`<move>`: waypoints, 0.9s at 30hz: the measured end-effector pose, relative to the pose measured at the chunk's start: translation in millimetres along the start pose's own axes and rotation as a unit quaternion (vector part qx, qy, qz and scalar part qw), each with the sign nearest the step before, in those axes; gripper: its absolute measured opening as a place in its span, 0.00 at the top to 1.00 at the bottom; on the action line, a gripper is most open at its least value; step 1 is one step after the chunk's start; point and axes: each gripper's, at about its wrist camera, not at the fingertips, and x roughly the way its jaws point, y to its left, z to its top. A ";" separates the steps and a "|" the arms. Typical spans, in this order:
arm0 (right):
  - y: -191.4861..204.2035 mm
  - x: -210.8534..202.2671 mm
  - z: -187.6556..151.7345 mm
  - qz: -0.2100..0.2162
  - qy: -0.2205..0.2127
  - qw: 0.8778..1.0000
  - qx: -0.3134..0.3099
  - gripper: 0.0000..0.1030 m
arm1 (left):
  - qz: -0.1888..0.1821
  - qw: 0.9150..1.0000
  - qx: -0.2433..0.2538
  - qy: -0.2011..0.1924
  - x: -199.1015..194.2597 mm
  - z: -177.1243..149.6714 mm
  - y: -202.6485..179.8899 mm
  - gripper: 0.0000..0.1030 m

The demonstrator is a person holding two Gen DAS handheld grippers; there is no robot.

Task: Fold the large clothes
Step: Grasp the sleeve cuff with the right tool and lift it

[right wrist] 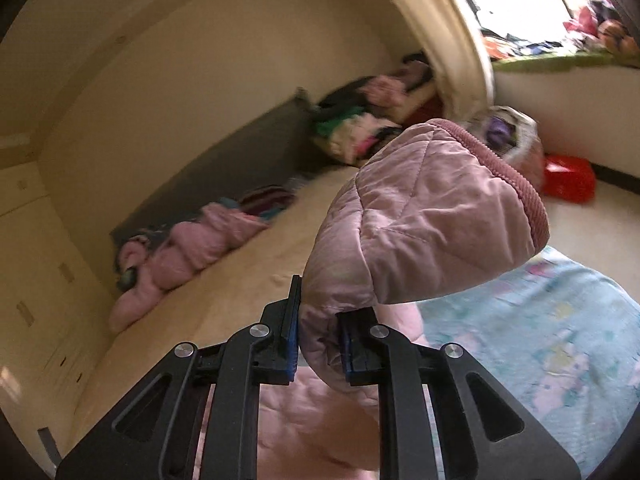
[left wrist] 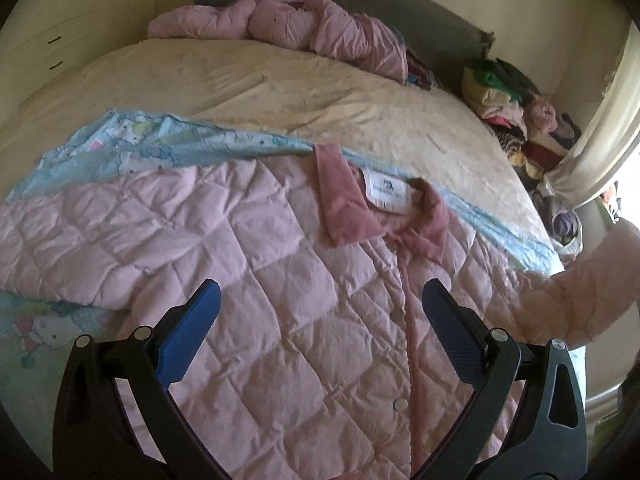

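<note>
The pink quilted jacket with corduroy collar point(left wrist: 280, 280) lies spread front-up on the near bed, unfolded. The right gripper point(right wrist: 318, 334) pinches its raised right sleeve point(right wrist: 420, 220), likely the first fold; the left gripper point(left wrist: 320, 304) hovers agape above the chest. Crumpled pink padded clothing point(left wrist: 288, 24) sits far off, clear of the work

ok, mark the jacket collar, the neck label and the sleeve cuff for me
jacket collar point(left wrist: 340, 204), left wrist view, on the collar's left flap.
neck label point(left wrist: 386, 191), left wrist view, on the white tag's middle.
sleeve cuff point(right wrist: 516, 184), right wrist view, on the ribbed rim of the held sleeve.
</note>
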 end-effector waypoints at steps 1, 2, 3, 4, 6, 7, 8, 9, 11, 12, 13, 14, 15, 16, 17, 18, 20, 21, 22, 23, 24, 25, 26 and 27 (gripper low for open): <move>9.1 0.1 0.0 0.005 -0.001 1.000 -0.005 0.86 | 0.002 1.000 0.000 -0.002 -1.5 0.7 1.9 0.08; 21.3 1.1 0.0 0.012 -0.001 1.000 -0.012 0.85 | 0.003 1.000 0.002 -0.003 -2.6 1.3 3.5 0.08; 30.2 2.4 0.1 0.017 0.000 1.000 -0.016 0.85 | 0.004 1.000 0.003 -0.006 -3.2 1.5 4.9 0.08; 42.2 3.5 -1.5 0.026 0.003 0.999 -0.025 0.86 | 0.002 1.000 0.003 -0.007 -3.4 1.8 6.6 0.08; 63.8 6.9 -5.4 0.037 0.006 0.999 -0.040 0.86 | -0.004 1.000 -0.003 -0.007 -2.6 2.5 11.7 0.08; 74.5 7.9 -8.8 0.044 0.010 0.998 -0.047 0.85 | -0.010 1.000 -0.009 -0.006 -1.6 2.6 15.8 0.08; 82.5 9.0 -10.9 0.048 0.012 0.997 -0.054 0.86 | -0.014 1.000 -0.013 -0.006 -0.7 2.4 18.6 0.08; 94.0 9.6 -15.5 0.054 0.014 0.996 -0.066 0.86 | -0.018 1.000 -0.018 -0.005 1.1 2.4 22.3 0.08; 111.3 13.6 -23.5 0.066 0.021 0.995 -0.076 0.86 | -0.025 0.999 -0.023 -0.004 3.7 2.4 28.7 0.08; 120.0 15.6 -28.5 0.073 0.026 0.994 -0.079 0.86 | -0.032 0.999 -0.027 -0.003 5.6 2.8 32.3 0.08; 127.2 17.9 -32.5 0.078 0.030 0.993 -0.084 0.86 | -0.038 0.999 -0.031 -0.004 6.4 2.7 35.4 0.08; 137.2 20.2 -39.2 0.083 0.034 0.992 -0.089 0.86 | -0.046 0.998 -0.035 -0.004 7.5 2.9 40.0 0.08; 145.1 23.5 -43.5 0.088 0.039 0.991 -0.091 0.86 | -0.053 0.998 -0.042 -0.006 8.0 2.4 45.3 0.08; 150.4 25.4 -47.9 0.092 0.043 0.990 -0.094 0.86 | -0.059 0.997 -0.049 -0.007 8.5 1.7 50.3 0.08; 157.2 27.9 -53.2 0.096 0.046 0.989 -0.100 0.86 | -0.065 0.996 -0.057 -0.009 9.0 1.1 56.4 0.08; 164.8 30.9 -59.3 0.099 0.047 0.988 -0.109 0.86 | -0.068 0.996 -0.063 -0.010 9.5 0.6 61.0 0.08; 176.3 36.6 -72.7 0.105 0.054 0.986 -0.119 0.86 | -0.075 0.994 -0.083 -0.011 12.5 -0.1 73.9 0.08; 183.6 40.9 -80.7 0.108 0.060 0.985 -0.121 0.86 | -0.077 0.993 -0.090 -0.010 14.8 0.0 78.7 0.08; 190.7 45.6 -88.9 0.109 0.065 0.984 -0.125 0.86 | -0.080 0.992 -0.095 -0.010 15.5 0.1 82.2 0.08; 193.6 50.4 -94.0 0.109 0.069 0.983 -0.128 0.86 | -0.080 0.992 -0.098 -0.010 16.8 0.3 85.3 0.08; 200.3 56.6 -103.8 0.112 0.076 0.982 -0.134 0.86 | -0.079 0.992 -0.101 -0.009 17.7 0.7 87.5 0.08; 204.7 60.2 -109.7 0.113 0.081 0.981 -0.139 0.86 | -0.079 0.991 -0.105 -0.007 19.3 1.2 90.5 0.08; 211.5 65.7 -120.0 0.113 0.089 0.979 -0.147 0.86 | -0.080 0.991 -0.106 -0.007 20.3 1.3 92.3 0.08; 217.1 68.7 -129.1 0.113 0.095 0.977 -0.155 0.86 | -0.081 0.991 -0.108 -0.006 21.2 1.4 93.8 0.08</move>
